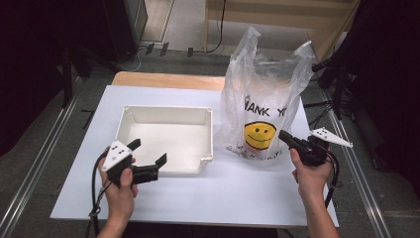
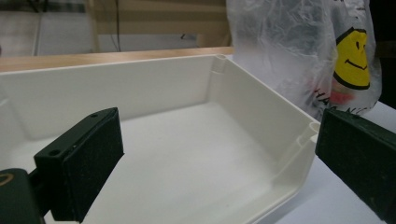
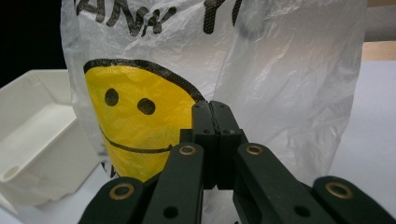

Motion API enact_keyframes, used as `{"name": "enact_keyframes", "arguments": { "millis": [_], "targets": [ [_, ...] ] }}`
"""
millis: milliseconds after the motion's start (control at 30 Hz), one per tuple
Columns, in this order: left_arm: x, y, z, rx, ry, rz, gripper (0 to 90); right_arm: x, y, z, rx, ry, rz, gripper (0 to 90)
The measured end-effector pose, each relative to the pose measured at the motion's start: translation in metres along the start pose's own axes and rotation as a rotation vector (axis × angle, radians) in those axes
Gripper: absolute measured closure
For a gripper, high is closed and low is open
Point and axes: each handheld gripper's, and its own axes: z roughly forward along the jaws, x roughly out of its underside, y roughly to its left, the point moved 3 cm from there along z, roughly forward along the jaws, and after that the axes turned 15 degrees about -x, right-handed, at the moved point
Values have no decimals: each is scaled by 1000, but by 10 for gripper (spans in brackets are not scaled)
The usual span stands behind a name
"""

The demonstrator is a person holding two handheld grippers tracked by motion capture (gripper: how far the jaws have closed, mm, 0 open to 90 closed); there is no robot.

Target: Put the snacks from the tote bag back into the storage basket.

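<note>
Right gripper (image 1: 286,136), jaws closed on nothing, points up-left at the smiley-face plastic bag (image 1: 265,109) standing right of centre on the tabletop (image 1: 237,193), just beside its lower right. Left gripper (image 1: 148,152), jaws wide open, hovers at the white tray's (image 1: 166,111) near rim.

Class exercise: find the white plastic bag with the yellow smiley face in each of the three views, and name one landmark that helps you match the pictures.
High view: the plastic bag stands upright right of centre, beside the white tray.
Left gripper view: the bag is at the upper right, beyond the tray's far corner.
Right gripper view: the bag rises just behind the right gripper.
Shared landmark: the white tray.
</note>
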Motion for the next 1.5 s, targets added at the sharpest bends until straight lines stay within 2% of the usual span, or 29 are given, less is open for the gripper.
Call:
{"name": "enact_keyframes", "arguments": {
  "millis": [33,67,100,200,233,267,367,433,567,767,800,833,867,1033,1100,1167,1200,1267,1400,1500],
  "targets": [
    [-1,-6,4,10,3,6,13,0,0,0,0,0,0,900],
    [-4,-19,12,30,10,21,13,4,2,0,-8,7,-2,900],
    [-4,-19,12,30,10,21,13,4,2,0,-8,7,-2,900],
    [-9,-38,24,57,14,39,13,9,6,0,-21,15,-16,900],
    [-12,-51,32,73,16,48,13,13,10,0,-36,21,-26,900],
    [-12,-51,32,73,16,48,13,15,11,0,-43,25,-31,900],
    [-15,-69,45,102,28,57,13,18,14,1,-49,30,-38,900],
    [-16,-80,52,117,37,49,14,21,15,2,-58,32,-33,900],
    [-22,-101,63,147,40,55,14,25,16,5,-59,40,-34,900],
    [-39,-130,75,179,30,71,14,28,18,5,-74,41,-30,900],
    [-46,-140,78,159,14,84,14,28,18,5,-79,43,-28,900],
    [-46,-140,78,159,14,84,29,28,18,5,-79,43,-28,900],
    [-53,-149,80,130,-2,84,50,28,19,7,-87,47,-28,900],
    [-65,-160,83,123,-29,72,58,30,21,11,-92,63,-41,900],
    [-71,-164,84,112,-33,61,80,33,22,12,-97,76,-45,900],
    [-77,-169,86,97,-32,65,144,35,23,14,-105,89,-54,900],
    [-81,-172,90,85,-26,78,158,36,24,15,-106,100,-68,900],
    [-83,-173,91,78,-23,81,191,36,25,16,-106,104,-72,900],
    [-84,-172,104,36,18,73,270,38,26,17,-109,112,-88,900],
    [-82,-169,119,10,55,47,256,38,26,17,-112,117,-85,900]
  ]
}}
